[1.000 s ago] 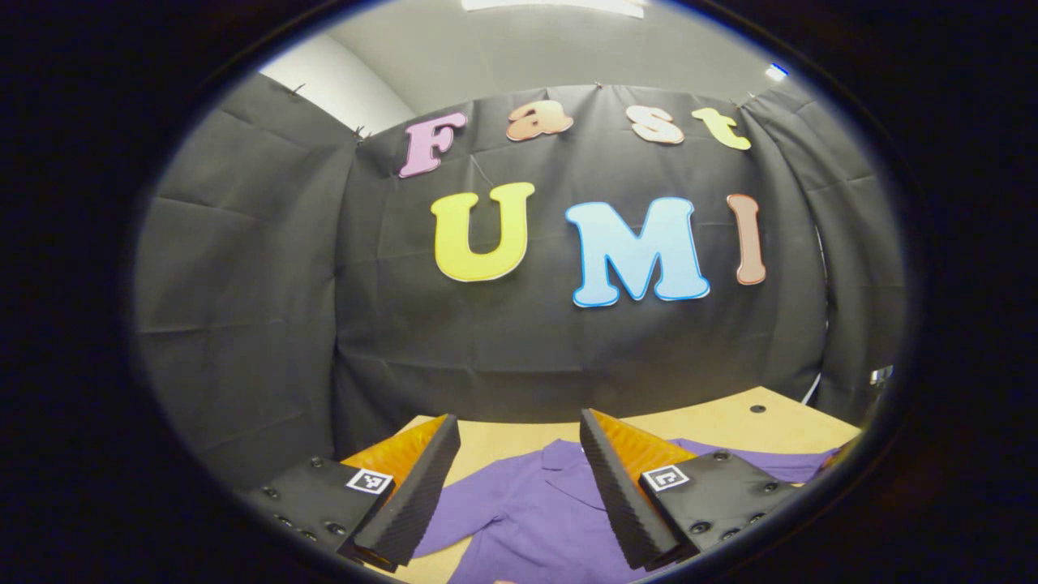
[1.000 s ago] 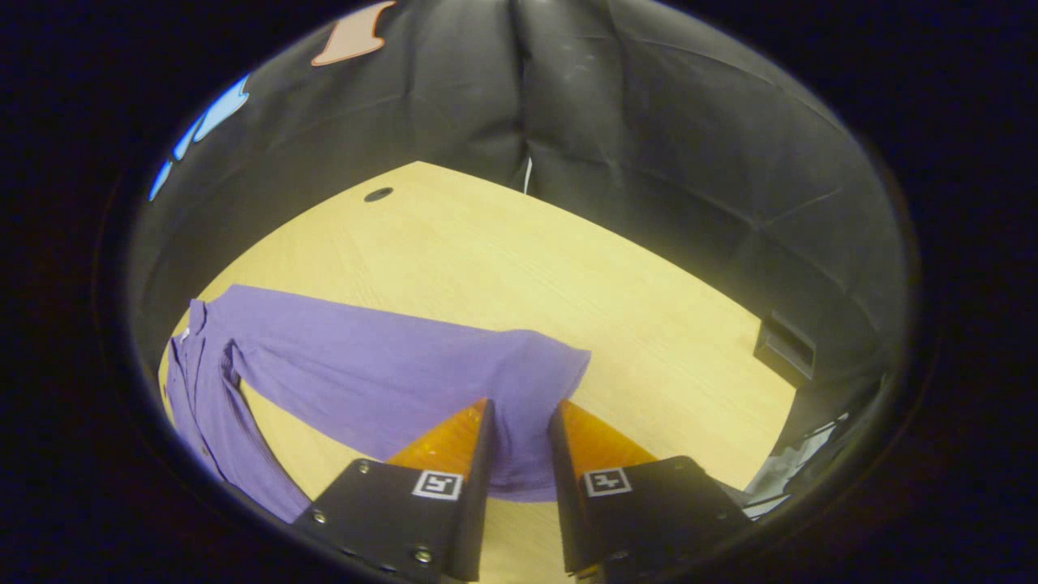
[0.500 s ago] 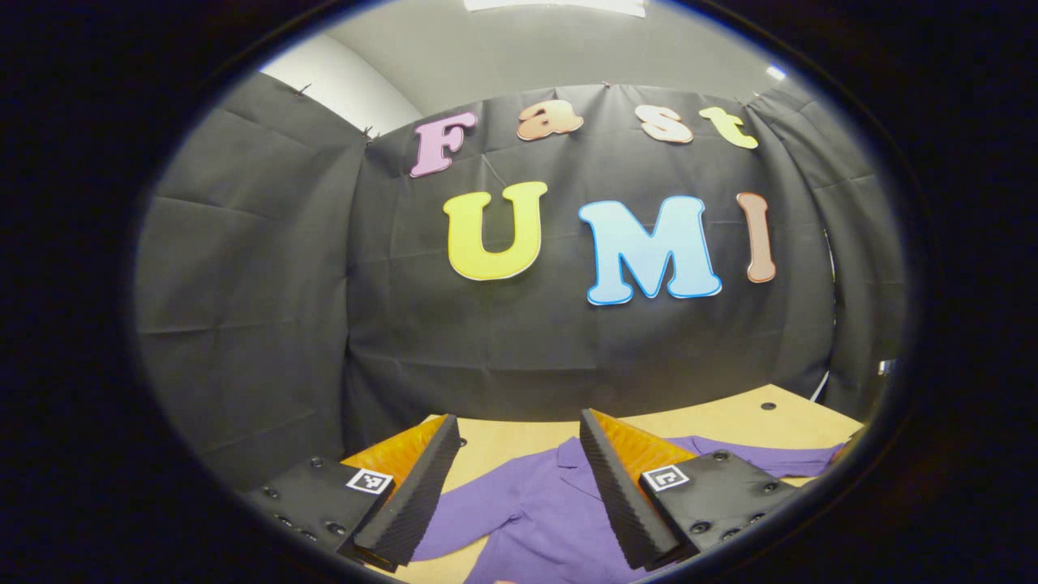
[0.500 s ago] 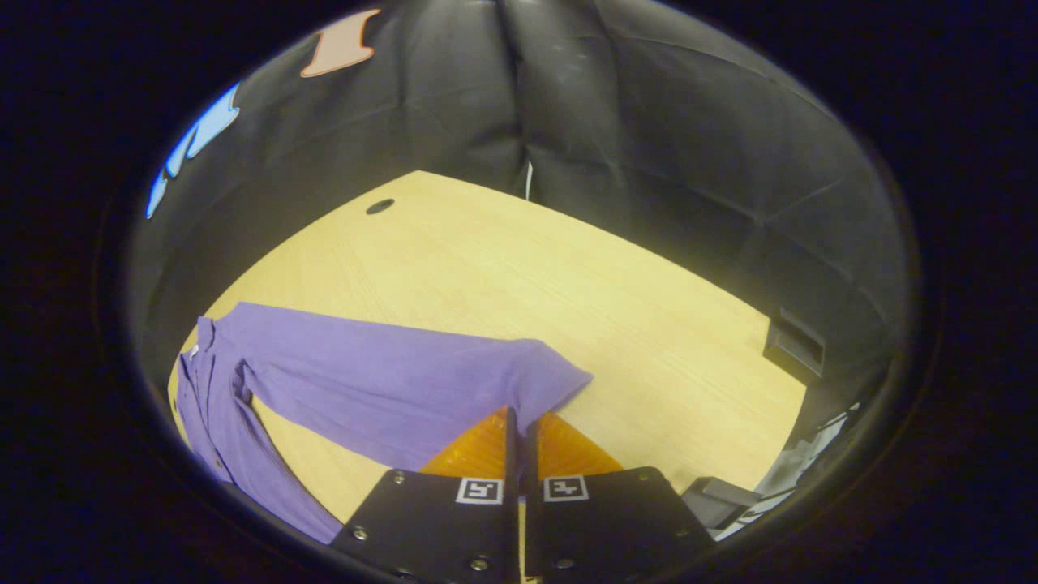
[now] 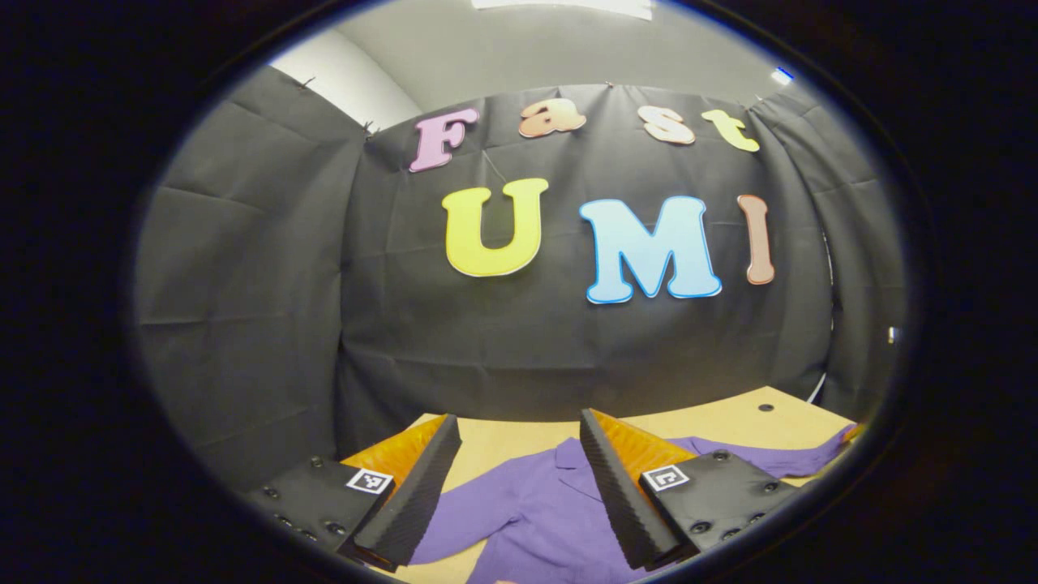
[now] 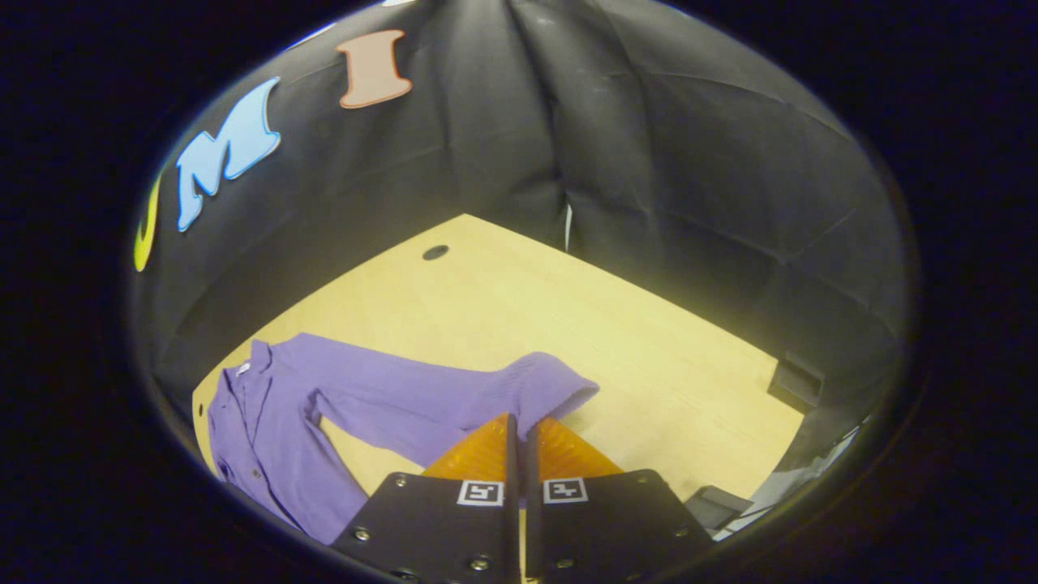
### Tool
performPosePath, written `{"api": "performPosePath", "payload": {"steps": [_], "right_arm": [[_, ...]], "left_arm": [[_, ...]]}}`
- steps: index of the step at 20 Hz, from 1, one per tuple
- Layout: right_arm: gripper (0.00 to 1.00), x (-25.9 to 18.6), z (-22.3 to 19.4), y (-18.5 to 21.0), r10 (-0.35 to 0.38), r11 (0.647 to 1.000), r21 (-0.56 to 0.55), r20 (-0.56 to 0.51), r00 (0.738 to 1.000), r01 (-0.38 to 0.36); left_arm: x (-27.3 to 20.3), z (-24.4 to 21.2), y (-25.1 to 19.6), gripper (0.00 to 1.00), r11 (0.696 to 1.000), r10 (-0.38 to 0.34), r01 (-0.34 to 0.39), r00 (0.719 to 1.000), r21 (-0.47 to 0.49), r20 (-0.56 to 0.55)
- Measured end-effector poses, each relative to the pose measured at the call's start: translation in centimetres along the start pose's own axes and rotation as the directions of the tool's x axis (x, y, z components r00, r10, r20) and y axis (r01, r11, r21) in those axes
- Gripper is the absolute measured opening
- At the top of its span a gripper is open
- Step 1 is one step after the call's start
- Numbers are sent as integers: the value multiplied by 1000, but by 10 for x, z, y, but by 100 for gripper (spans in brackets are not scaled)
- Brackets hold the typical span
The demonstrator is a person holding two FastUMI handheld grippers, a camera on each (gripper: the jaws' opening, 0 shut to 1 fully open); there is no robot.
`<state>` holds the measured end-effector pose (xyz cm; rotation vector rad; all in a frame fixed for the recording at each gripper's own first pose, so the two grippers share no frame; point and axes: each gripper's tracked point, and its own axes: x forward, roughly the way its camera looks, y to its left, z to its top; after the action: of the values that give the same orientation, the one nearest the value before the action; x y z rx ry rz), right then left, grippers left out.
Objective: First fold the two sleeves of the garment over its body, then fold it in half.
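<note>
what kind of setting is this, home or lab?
Looks like a staged recording booth, not a home: black cloth wall draped around a bare wooden table, with a purple shirt spread on it, its sleeve pinched in the right gripper. The left gripper hangs open.

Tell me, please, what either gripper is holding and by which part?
The right gripper is shut on the purple shirt, pinching its sleeve near the cuff. The left gripper holds nothing.
</note>
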<state>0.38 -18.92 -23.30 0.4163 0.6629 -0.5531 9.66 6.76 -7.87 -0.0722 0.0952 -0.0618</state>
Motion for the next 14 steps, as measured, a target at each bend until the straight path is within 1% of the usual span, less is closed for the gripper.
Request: {"api": "performPosePath", "payload": {"steps": [3,6,9,12,14], "right_arm": [[4,-16,27,42,61,997,-51,44,997,-59],[4,-27,50,92,124,988,-103,85,989,-115],[3,-32,72,138,152,976,-175,132,979,-128],[3,-40,97,190,190,963,-226,192,963,-145],[3,-48,108,228,241,949,-257,214,947,-184]], "left_arm": [[4,-6,8,95,1000,-8,8,1000,-10,-1],[3,-11,18,95,1000,-25,25,1000,-12,5],[4,-14,29,95,998,-59,59,998,-12,15],[7,-18,32,95,992,-120,121,992,-33,25],[9,-24,37,95,990,-136,136,991,-33,11]]}}
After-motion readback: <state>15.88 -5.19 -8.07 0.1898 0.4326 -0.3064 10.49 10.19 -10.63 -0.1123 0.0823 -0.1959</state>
